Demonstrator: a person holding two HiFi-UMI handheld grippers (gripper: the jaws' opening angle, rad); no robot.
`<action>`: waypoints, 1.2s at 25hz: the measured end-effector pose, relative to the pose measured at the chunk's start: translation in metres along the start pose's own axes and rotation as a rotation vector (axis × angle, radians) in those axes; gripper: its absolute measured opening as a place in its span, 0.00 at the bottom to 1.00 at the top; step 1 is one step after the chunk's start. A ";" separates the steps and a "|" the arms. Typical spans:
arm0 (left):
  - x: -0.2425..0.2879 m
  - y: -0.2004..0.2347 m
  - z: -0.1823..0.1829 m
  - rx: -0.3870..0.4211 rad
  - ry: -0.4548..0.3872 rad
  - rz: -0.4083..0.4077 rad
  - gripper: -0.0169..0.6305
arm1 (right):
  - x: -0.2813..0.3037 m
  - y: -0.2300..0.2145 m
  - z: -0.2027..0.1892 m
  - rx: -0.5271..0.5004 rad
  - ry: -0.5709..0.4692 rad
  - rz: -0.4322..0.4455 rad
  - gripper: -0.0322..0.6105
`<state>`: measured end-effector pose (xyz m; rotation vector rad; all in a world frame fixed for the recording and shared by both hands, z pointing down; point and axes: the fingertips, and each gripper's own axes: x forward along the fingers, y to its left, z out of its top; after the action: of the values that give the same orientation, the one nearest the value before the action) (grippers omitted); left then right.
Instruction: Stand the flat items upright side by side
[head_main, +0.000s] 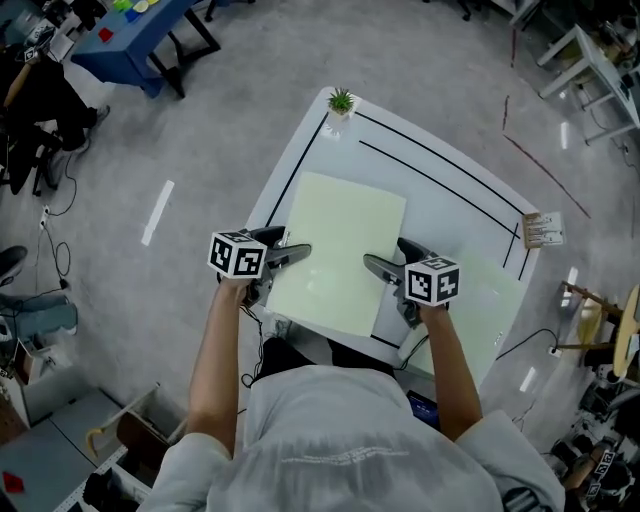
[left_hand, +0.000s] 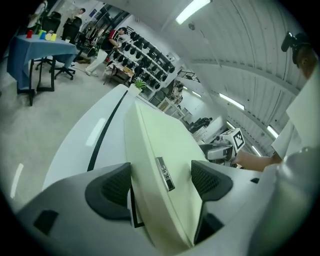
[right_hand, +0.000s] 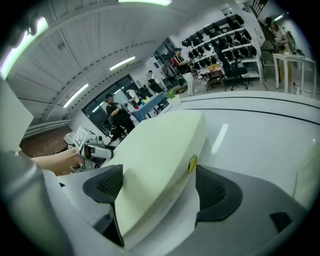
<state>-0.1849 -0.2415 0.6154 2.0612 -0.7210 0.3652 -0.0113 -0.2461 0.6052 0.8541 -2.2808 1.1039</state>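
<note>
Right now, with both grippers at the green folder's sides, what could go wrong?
1. The left gripper and right gripper stand open around the side edges of the pale green folder; lifting before they close may leave it behind.
2. It seems close to the near edge of the table; a push toward the person could slide it off.
3. Broad and thin, it may topple once upright.

Grey concrete floor (head_main: 260, 90); blue table (head_main: 140, 45) far left; ceiling strip lights (left_hand: 192, 10); black shelving (left_hand: 145, 55).
</note>
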 end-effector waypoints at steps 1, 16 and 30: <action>0.001 0.000 -0.002 -0.009 -0.006 -0.005 0.60 | 0.002 -0.001 -0.004 0.010 0.006 0.012 0.74; 0.010 0.003 -0.008 0.016 -0.008 0.031 0.62 | 0.015 -0.005 -0.013 0.065 -0.048 0.107 0.74; -0.003 -0.016 -0.005 0.054 -0.139 -0.001 0.62 | 0.004 0.001 -0.005 0.025 -0.118 0.176 0.75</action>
<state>-0.1779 -0.2294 0.6063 2.1536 -0.8013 0.2445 -0.0144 -0.2426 0.6103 0.7585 -2.4841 1.1879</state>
